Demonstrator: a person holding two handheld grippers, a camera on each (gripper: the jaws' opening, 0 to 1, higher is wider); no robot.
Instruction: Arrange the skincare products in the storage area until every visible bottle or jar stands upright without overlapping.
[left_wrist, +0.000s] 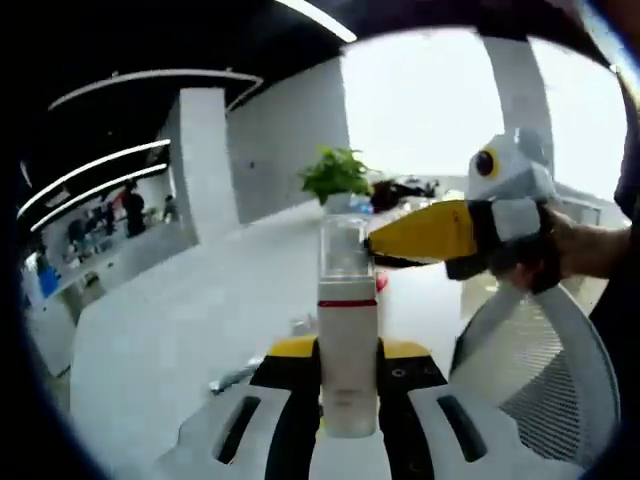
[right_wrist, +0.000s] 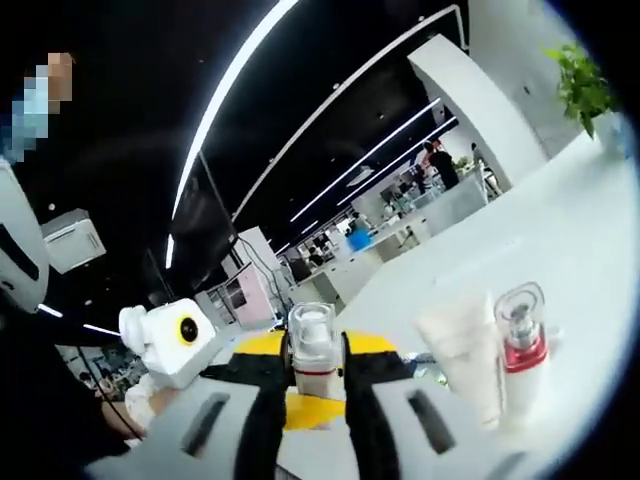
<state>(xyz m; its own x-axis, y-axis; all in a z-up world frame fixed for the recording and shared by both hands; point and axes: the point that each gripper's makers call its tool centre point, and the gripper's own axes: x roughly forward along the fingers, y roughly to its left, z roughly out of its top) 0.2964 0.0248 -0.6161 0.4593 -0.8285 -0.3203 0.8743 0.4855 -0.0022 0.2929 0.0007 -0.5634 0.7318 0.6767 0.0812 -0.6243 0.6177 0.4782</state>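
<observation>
Left gripper (left_wrist: 348, 395) grasps a pump bottle (left_wrist: 348, 330) upright; right gripper (left_wrist: 385, 250) pinches its clear cap. On the table (right_wrist: 560, 240): tube (right_wrist: 462, 355), red-collared bottle (right_wrist: 522, 350).

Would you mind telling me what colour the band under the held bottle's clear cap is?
Red, on the bottle; clearest in the left gripper view.

- The surface (right_wrist: 560, 250) is a long white tabletop — plain and glossy, running away toward a bright window.
- In the right gripper view, a white tube (right_wrist: 462, 362) stands on it, cap end down.
- Just beside the tube, touching or nearly so, stands a bottle with a clear cap and red collar (right_wrist: 522, 350) — upright.
- At the far end sits a green potted plant (left_wrist: 337, 176).
</observation>
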